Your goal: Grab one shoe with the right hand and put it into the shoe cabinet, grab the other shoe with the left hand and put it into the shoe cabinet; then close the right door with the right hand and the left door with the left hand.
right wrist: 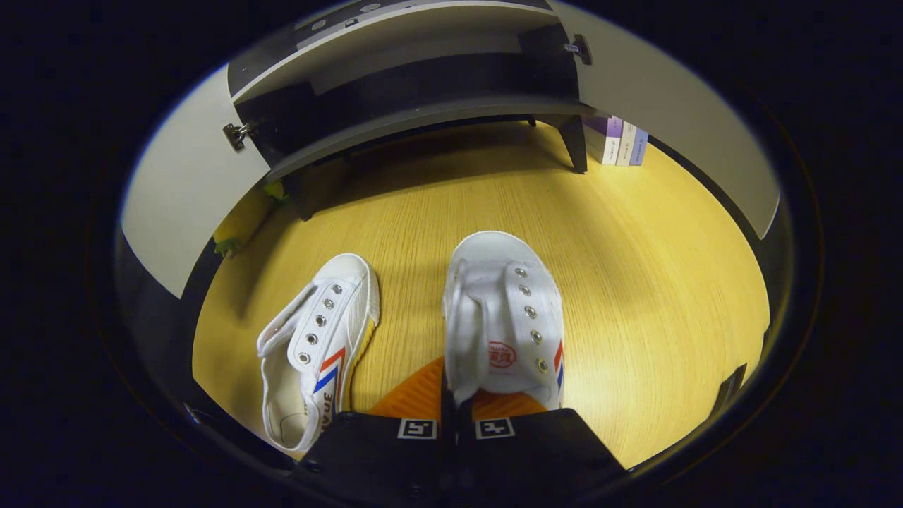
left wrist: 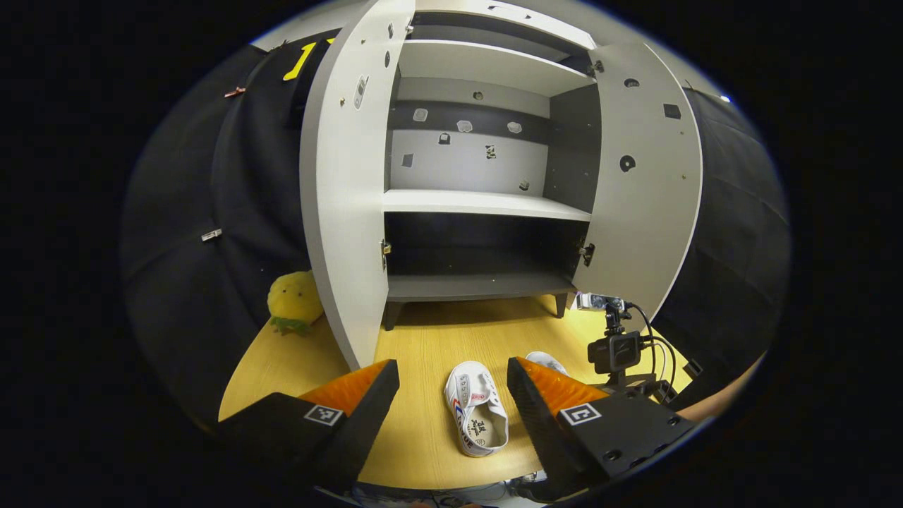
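- Right now the right claw (right wrist: 451,402) pinches the heel edge of one white shoe (right wrist: 504,317), its fingers pressed nearly together on it; whether the shoe is off the wooden surface (right wrist: 635,268) is hard to tell.
- The other shoe (left wrist: 476,416) lies on that surface just beside it, toe toward the shoe cabinet (left wrist: 487,204).
- The left claw (left wrist: 451,395) hangs spread wide above this shoe, apart from it.
- Both cabinet doors stand open.

We see a recording booth staged like a home entryway: black cloth walls (left wrist: 211,212) surround a grey shoe cabinet (left wrist: 480,204) standing on a wood-grain floor (right wrist: 635,282).
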